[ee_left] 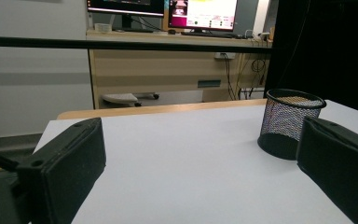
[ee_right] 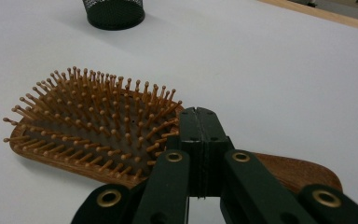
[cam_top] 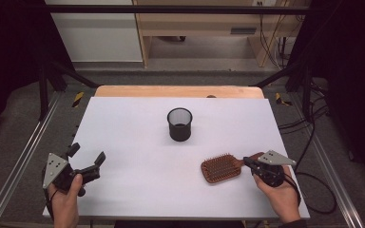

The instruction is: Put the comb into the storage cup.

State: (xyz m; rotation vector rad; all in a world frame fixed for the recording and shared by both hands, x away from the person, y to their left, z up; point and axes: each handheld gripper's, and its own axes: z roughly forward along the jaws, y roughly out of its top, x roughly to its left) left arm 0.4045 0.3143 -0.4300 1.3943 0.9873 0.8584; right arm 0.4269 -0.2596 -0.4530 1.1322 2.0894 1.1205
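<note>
Hairbrush is seen from above at the table's near right, bristles up, its handle pinched by the right gripper; the left gripper gapes, idle. Mesh cup is framed between the left gripper view's jaws. In the right gripper view, jaws meet over the handle; a level lift is advised.

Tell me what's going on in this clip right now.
A person at a white table holds a two-jaw gripper in each hand. The right gripper has its jaws pressed together over the neck of a wooden paddle hairbrush, where handle meets head; the brush lies bristles up near the table's front right. Whether the jaws actually pinch the handle is hard to tell. The left gripper rests at the front left, jaws open, holding nothing. A black mesh cup stands upright mid-table.
</note>
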